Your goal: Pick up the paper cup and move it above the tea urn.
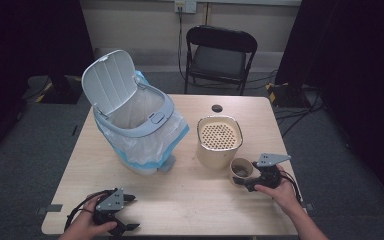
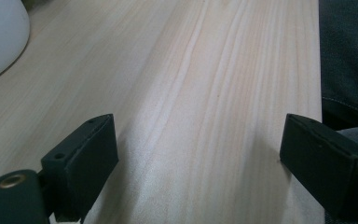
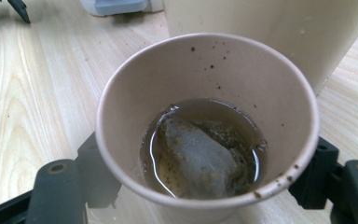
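A brown paper cup (image 1: 241, 169) stands on the wooden table (image 1: 190, 205) at the front right, close beside a cream container. In the right gripper view the cup (image 3: 223, 65) holds a little brown liquid and a soaked tea bag (image 3: 196, 158). My right gripper (image 1: 247, 177) has one black jaw on each side of the cup's lower wall, and the right gripper (image 3: 203, 177) is shut on it. At the table's front left, my left gripper (image 1: 130, 212) rests low over bare wood. The left gripper (image 2: 198, 154) stands wide open with nothing between its jaws.
A white lidded bin (image 1: 135, 115) with a plastic liner sits at the back left, lid up. The cream container (image 1: 219, 140) with a perforated top stands at centre right, with a small black disc (image 1: 217, 108) behind it. A folding chair (image 1: 220, 55) stands beyond the table.
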The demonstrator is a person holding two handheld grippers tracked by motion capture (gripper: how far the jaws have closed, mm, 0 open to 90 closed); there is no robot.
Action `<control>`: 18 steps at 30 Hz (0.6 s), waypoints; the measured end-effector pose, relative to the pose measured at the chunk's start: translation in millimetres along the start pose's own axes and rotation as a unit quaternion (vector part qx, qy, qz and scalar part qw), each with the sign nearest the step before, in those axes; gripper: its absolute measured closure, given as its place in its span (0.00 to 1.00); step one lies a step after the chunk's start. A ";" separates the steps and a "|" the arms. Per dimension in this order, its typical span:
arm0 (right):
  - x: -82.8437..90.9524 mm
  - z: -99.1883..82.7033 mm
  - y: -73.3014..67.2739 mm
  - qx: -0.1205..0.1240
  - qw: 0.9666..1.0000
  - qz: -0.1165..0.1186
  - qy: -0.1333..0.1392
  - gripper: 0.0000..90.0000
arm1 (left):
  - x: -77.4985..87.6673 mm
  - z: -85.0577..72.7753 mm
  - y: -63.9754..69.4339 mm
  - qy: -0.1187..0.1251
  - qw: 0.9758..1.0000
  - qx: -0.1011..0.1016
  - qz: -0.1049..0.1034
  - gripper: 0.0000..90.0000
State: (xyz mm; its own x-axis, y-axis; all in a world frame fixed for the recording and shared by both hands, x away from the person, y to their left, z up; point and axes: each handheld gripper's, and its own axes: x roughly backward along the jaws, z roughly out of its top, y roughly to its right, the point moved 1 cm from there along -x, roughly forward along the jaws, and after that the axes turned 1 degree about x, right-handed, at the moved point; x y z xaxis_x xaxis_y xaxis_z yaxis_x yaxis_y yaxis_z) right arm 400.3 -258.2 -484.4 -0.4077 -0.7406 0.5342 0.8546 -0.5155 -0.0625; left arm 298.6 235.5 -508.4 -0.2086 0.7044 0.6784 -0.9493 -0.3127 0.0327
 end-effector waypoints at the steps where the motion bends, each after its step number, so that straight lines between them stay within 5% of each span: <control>1: 0.3 0.1 -0.1 0.003 1.000 0.002 0.000 0.29 | -0.2 -0.1 0.1 0.001 1.000 0.000 0.000 0.12; 18: 20.3 3.6 9.0 0.006 1.000 -0.020 -0.013 0.30 | -0.1 0.0 0.0 0.000 1.000 0.000 0.000 0.12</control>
State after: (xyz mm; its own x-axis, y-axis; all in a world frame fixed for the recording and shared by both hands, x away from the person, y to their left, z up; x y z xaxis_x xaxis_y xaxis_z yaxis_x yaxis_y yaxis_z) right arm 400.8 -276.4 -471.1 -0.4333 -0.7074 0.5585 0.8417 -0.5392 -0.0300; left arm 298.6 235.5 -508.5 -0.2085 0.7049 0.6780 -0.9493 -0.3127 0.0331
